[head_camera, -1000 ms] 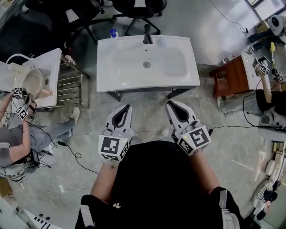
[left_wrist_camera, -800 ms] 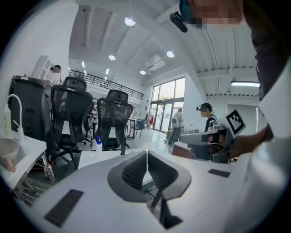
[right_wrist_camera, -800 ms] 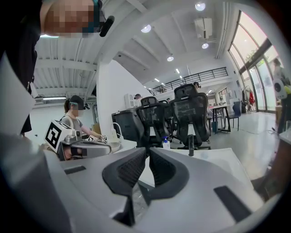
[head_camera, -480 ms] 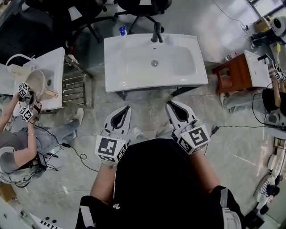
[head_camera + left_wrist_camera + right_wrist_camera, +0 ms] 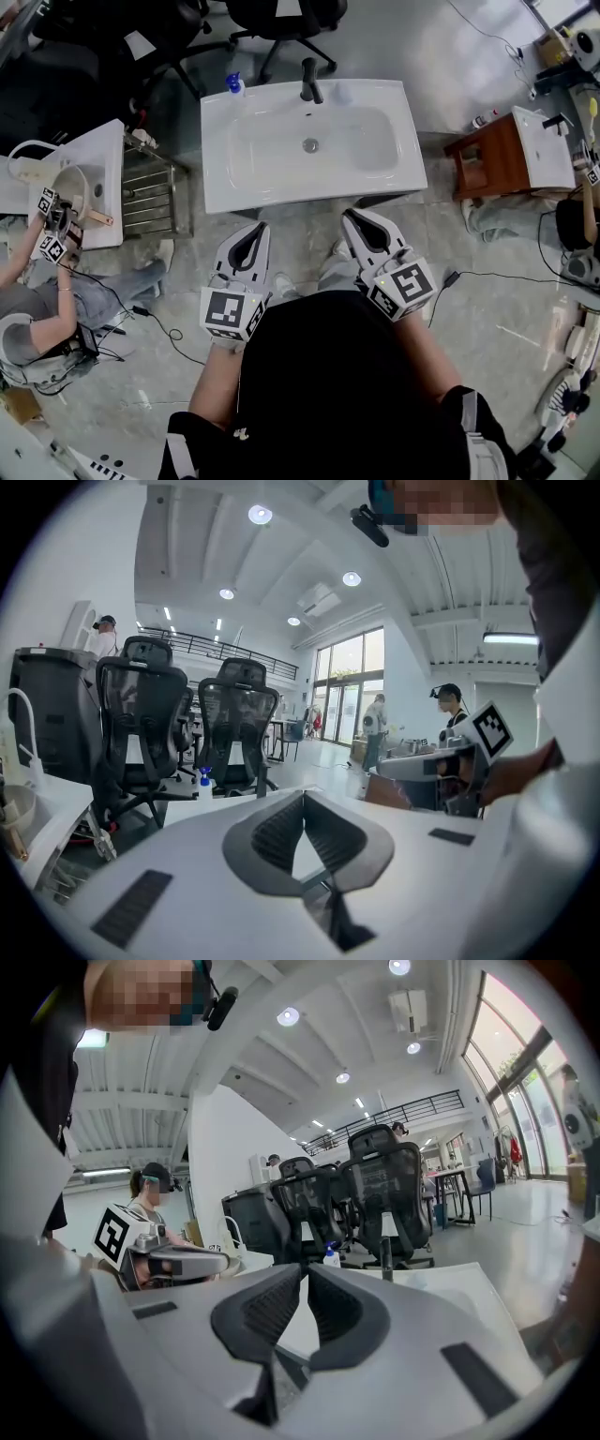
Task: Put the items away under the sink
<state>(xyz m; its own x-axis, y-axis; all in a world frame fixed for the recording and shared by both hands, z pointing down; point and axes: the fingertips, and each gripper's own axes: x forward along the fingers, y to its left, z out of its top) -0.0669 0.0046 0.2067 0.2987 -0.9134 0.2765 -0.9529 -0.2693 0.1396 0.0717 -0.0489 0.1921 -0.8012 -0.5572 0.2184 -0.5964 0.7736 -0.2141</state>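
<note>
A white sink point(image 5: 281, 183) stands on the floor in front of me, with a black faucet point(image 5: 310, 80) at its far rim. A small bottle with a blue spray top point(image 5: 234, 84) stands at the far left corner. My left gripper point(image 5: 260, 228) and right gripper point(image 5: 349, 217) hover side by side just short of the sink's near edge. Both are shut, with nothing between the jaws. From the left gripper point(image 5: 302, 794) view the bottle point(image 5: 204, 782) shows beyond the jaws. Past the right gripper point(image 5: 305, 1267) stand the bottle point(image 5: 330, 1255) and the faucet point(image 5: 385, 1265). The space under the sink is hidden.
Black office chairs point(image 5: 281, 23) stand behind the sink. To the left are a metal rack point(image 5: 150, 183) and a second sink point(image 5: 89, 150) where a person point(image 5: 47, 300) works. A wooden cabinet point(image 5: 487, 159) stands at the right. Cables point(image 5: 159, 323) lie on the floor.
Both grippers keep the same shut pose in front of me. The sink has shifted a little left and nearer in the head view as the camera moved.
</note>
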